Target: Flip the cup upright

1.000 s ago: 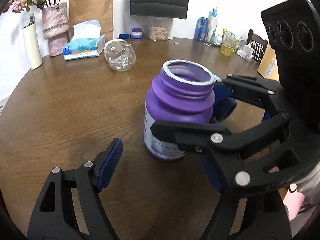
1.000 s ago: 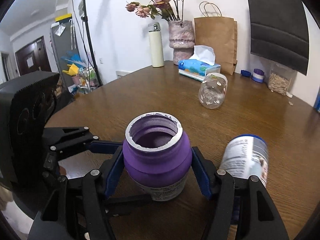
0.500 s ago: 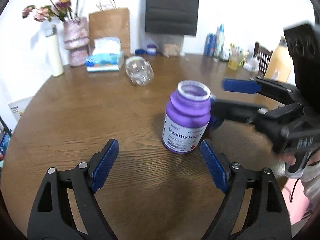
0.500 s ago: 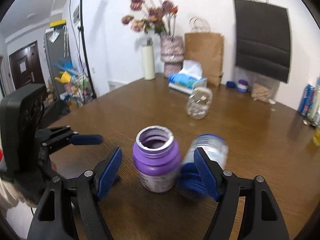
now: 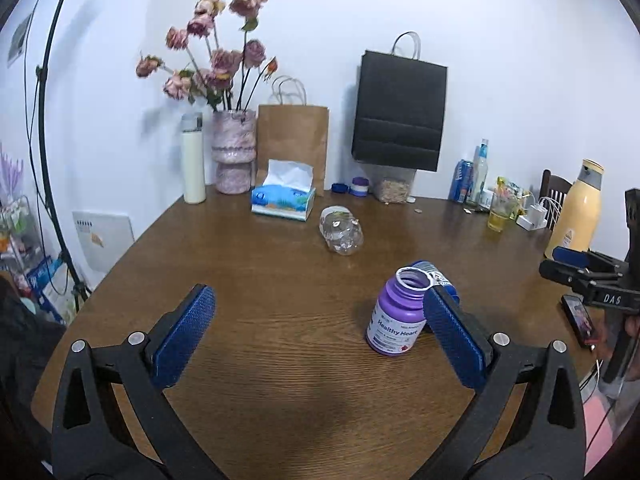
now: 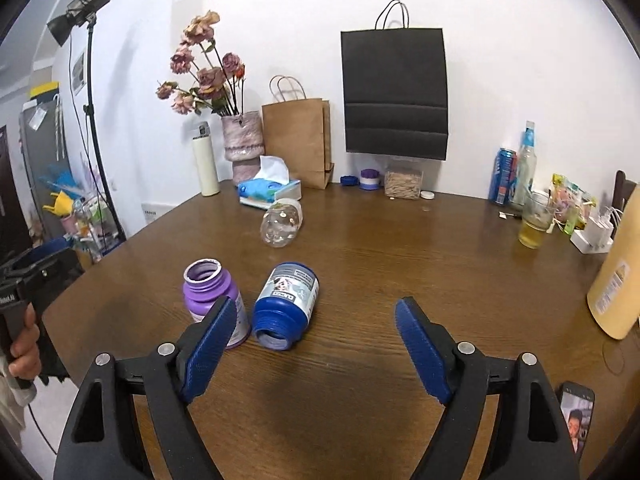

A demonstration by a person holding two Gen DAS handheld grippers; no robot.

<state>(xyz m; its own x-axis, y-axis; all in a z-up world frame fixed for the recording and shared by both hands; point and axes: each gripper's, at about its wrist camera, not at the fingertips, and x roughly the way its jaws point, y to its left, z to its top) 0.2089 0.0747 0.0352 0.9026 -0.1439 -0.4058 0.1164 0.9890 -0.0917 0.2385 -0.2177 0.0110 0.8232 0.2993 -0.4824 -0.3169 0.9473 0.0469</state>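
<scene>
Two containers sit close together on the wooden table (image 6: 400,264) — the purple cup (image 6: 211,300) stands upright, mouth up, and the blue bottle (image 6: 286,304) lies on its side just right of it, opening toward me. My right gripper (image 6: 316,346) is spread wide with nothing between its pads; my left gripper (image 5: 318,338) is likewise spread apart and holds nothing. Farther back lies a clear plastic bottle (image 6: 281,222), tipped over.
</scene>
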